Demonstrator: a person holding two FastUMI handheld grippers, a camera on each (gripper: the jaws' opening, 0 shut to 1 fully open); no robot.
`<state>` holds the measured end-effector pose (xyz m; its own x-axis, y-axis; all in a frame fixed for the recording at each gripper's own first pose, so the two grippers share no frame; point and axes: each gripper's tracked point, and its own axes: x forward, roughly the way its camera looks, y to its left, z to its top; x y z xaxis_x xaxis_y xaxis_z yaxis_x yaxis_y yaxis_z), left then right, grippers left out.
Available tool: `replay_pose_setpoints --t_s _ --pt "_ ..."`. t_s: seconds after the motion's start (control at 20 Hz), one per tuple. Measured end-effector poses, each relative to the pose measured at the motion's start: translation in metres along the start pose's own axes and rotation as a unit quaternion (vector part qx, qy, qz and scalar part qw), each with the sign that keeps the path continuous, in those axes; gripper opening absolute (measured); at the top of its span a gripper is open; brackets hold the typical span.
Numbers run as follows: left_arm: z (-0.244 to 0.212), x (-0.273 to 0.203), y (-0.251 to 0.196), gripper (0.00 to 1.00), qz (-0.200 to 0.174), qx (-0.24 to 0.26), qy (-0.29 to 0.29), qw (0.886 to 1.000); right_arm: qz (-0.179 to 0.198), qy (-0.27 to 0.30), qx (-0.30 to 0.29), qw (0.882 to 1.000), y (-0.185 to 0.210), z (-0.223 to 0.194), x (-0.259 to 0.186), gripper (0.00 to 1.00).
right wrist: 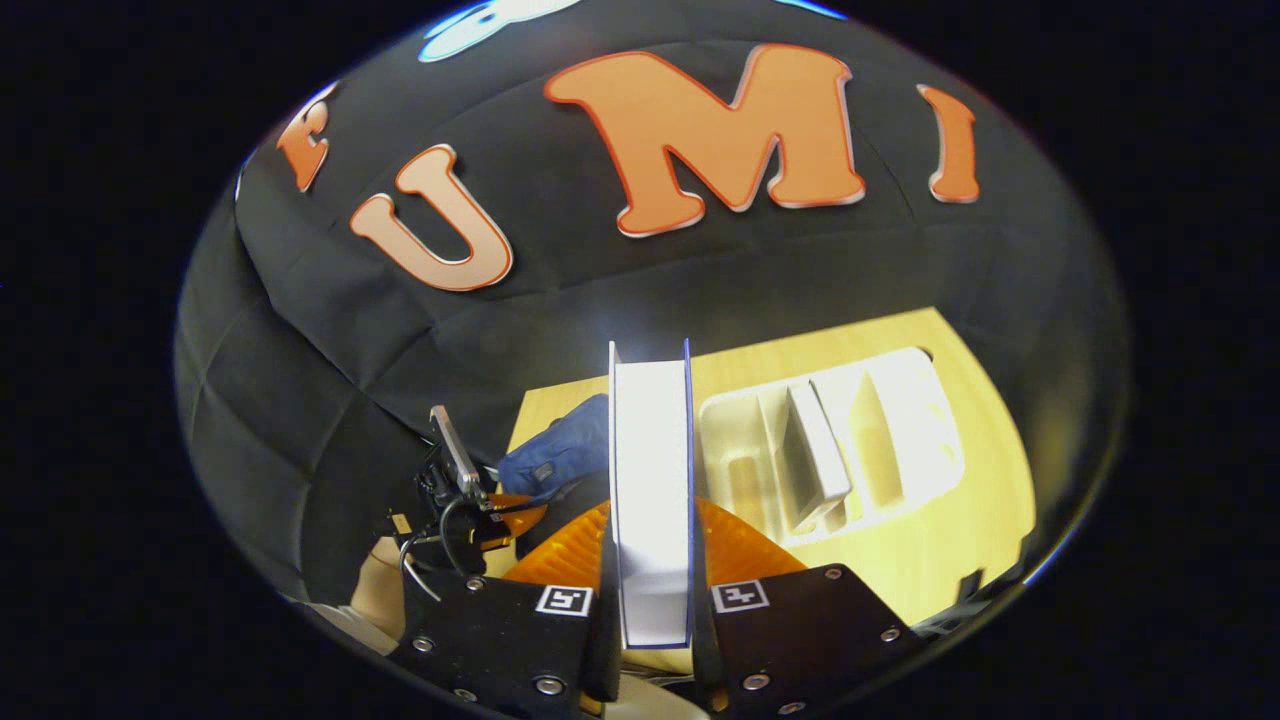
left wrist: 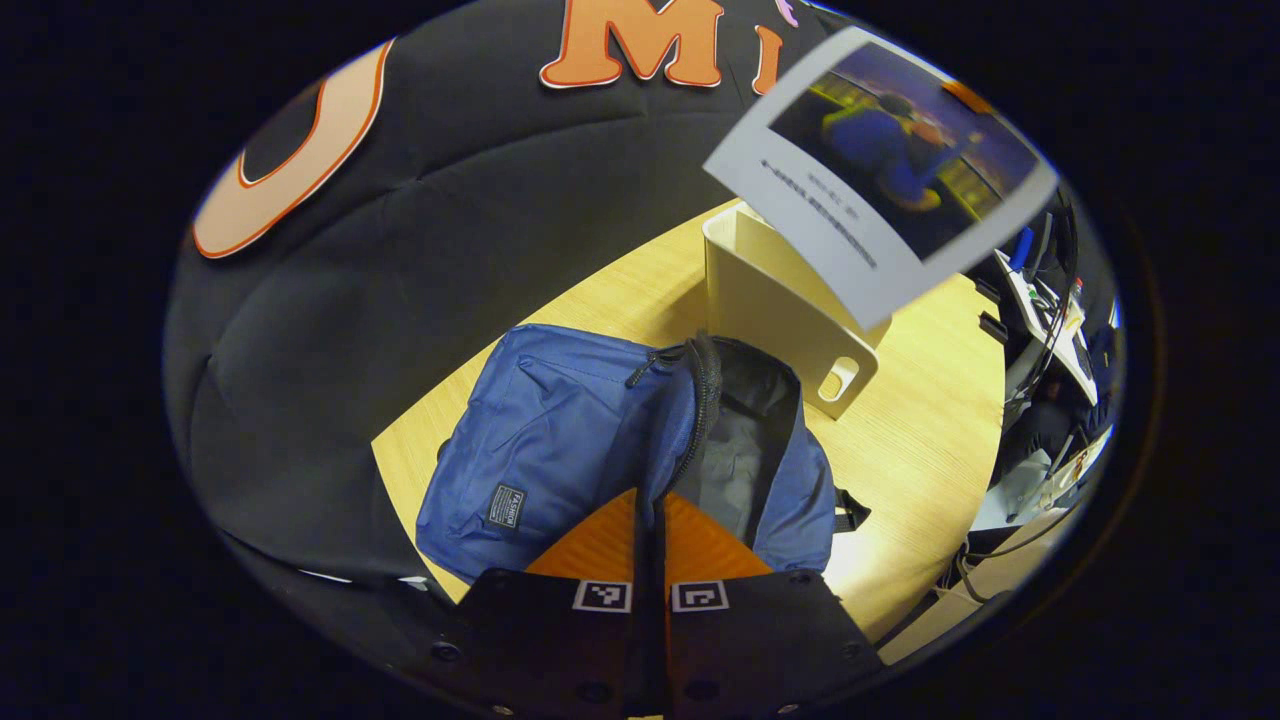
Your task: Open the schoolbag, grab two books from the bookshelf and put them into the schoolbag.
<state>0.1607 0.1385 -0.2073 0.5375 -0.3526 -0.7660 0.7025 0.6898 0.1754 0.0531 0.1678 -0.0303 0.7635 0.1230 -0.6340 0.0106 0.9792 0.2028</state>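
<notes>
Currently noted on the table (left wrist: 930, 440): blue bag (left wrist: 560, 440) lying flat, main zip undone, mouth gaping toward the shelf (left wrist: 770, 310), grey lining exposed. Bag set just beside the shelf's near end, not seen touching it. Small label patch visible on the bag's front panel.

Left gripper (left wrist: 650, 530): positioned above the bag's near edge, at the open mouth. Fingers pressed together, no gap between them, nothing seen between them. Seen also from the right gripper view (right wrist: 470, 500), beside the bag (right wrist: 560, 455), with part of a hand below it.

Right gripper (right wrist: 650, 560): clenched on a book (right wrist: 650, 490), one finger pressing on each cover. Book held edge-on and upright between the fingers, page block facing the camera, covers on either side. Position: raised above the table (right wrist: 950, 540), between the bag and the shelf (right wrist: 900, 440). Same book observed from the left gripper view (left wrist: 880, 170), up in the air above the shelf, tilted, cover picture toward the camera, well apart from the bag's opening.

Shelf: white, divided into compartments by upright partitions, with a cut-out handle in its end wall. Second book (right wrist: 815, 455) standing tilted in a middle compartment, leaning against a divider. Other compartments too indistinct to judge.

Beyond the table's far side from the bag: cables and equipment, not identifiable in detail.
</notes>
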Motion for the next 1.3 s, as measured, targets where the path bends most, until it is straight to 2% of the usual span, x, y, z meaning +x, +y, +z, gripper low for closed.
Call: replay_pose_setpoints --t_s 0.05,0.1,0.15,0.3,0.45,0.65,0.95,1.3 --pt "0.004 -0.001 -0.001 0.01 0.001 0.004 0.0 1.0 0.005 0.001 0.026 1.0 -0.008 -0.017 0.008 0.29" --pt "0.006 -0.004 -0.002 0.01 0.002 0.008 -0.001 1.0 0.009 0.0 0.056 0.998 -0.013 -0.032 0.017 0.19" --pt "0.007 -0.007 -0.005 0.01 0.001 0.012 0.003 1.0 0.019 -0.001 0.083 0.996 -0.017 -0.045 0.027 0.28" --pt "0.013 -0.011 -0.008 0.01 0.005 0.025 0.004 1.0 0.065 -0.006 0.152 0.986 -0.02 -0.075 0.039 0.27" --pt "0.022 -0.014 -0.01 0.0 0.013 0.033 0.003 0.999 0.079 -0.008 0.178 0.981 -0.017 -0.099 0.058 0.27" --pt "0.025 -0.026 -0.014 0.01 0.021 0.042 0.003 0.999 0.114 -0.004 0.237 0.965 -0.011 -0.121 0.086 0.27" --pt "0.029 -0.029 -0.018 0.01 0.024 0.055 0.011 0.998 0.122 0.006 0.274 0.954 0.003 -0.15 0.147 0.27" --pt "0.041 -0.034 -0.019 0.0 0.03 0.08 0.014 0.996 0.121 -0.035 0.305 0.944 0.018 -0.141 0.209 0.27"
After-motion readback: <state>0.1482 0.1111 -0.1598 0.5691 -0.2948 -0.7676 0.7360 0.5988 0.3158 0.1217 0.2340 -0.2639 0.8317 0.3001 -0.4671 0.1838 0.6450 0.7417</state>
